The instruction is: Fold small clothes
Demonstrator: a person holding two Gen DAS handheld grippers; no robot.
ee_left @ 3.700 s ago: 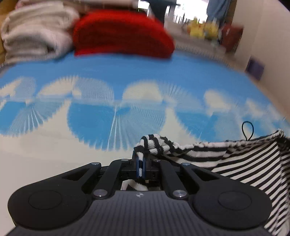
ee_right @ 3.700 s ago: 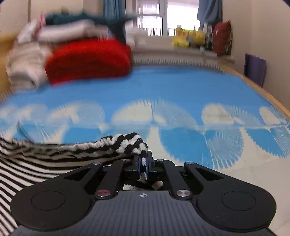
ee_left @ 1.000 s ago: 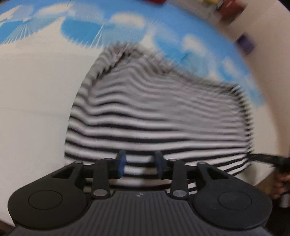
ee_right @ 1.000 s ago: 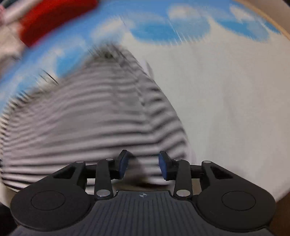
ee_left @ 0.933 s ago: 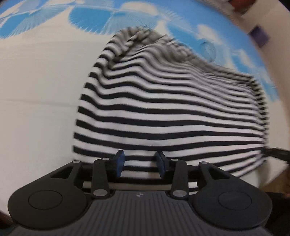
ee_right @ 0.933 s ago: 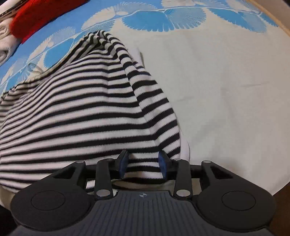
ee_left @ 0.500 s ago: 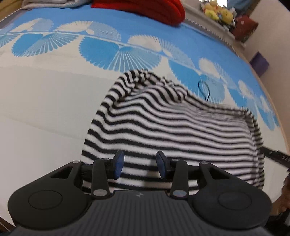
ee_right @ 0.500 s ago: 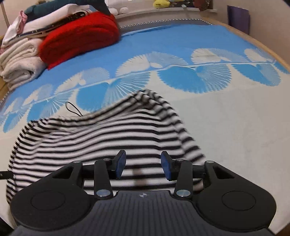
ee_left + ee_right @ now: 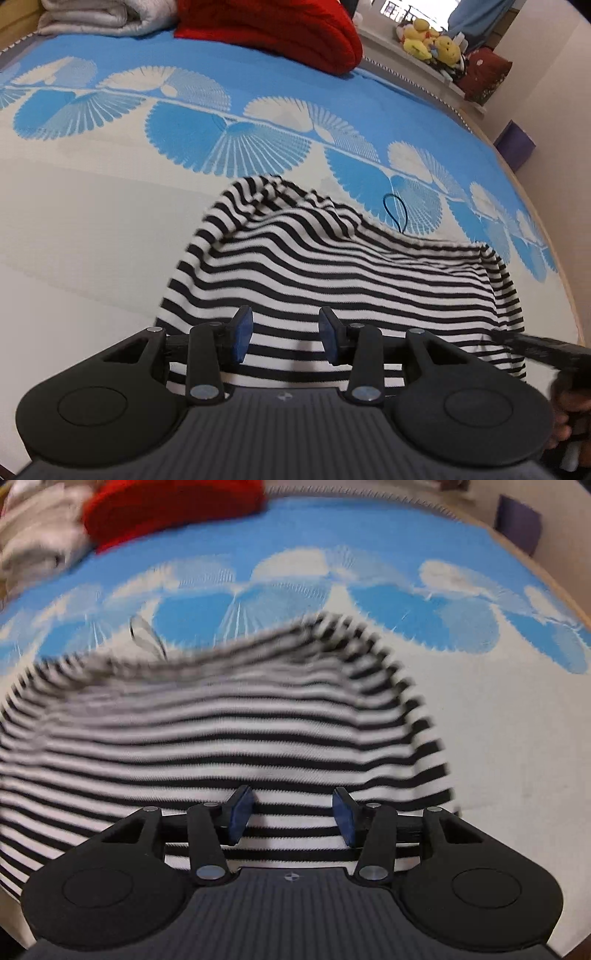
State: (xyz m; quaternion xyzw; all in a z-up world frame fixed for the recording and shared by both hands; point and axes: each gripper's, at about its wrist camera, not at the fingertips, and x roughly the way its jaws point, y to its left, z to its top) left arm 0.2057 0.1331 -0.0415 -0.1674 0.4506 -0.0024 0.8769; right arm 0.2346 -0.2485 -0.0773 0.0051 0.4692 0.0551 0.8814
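Bedspread [image 9: 92,229], cream with blue fan shapes, carries everything, and on its near cream part lies the striped garment [image 9: 332,273], spread wide with its near hem just under both tools and its far edge bunched into a raised hump at the left corner. Beyond it sit a red blanket [image 9: 269,29] and pale folded bedding [image 9: 96,18], well apart from the work. A thin dark loop [image 9: 395,214] pokes out past the far edge. The left tool [image 9: 284,338] hovers over the near hem with its jaws well apart and nothing between them; the right tool [image 9: 291,818] is likewise wide open and empty above the stripes, its view blurred. The next step looks like a fresh grip for a fold, so I would first flatten that far hump, then pinch only the top layers at matching points on the hem, keeping both tools level so the stripes stay parallel. Snagging the bedspread along with the cloth is the risk.
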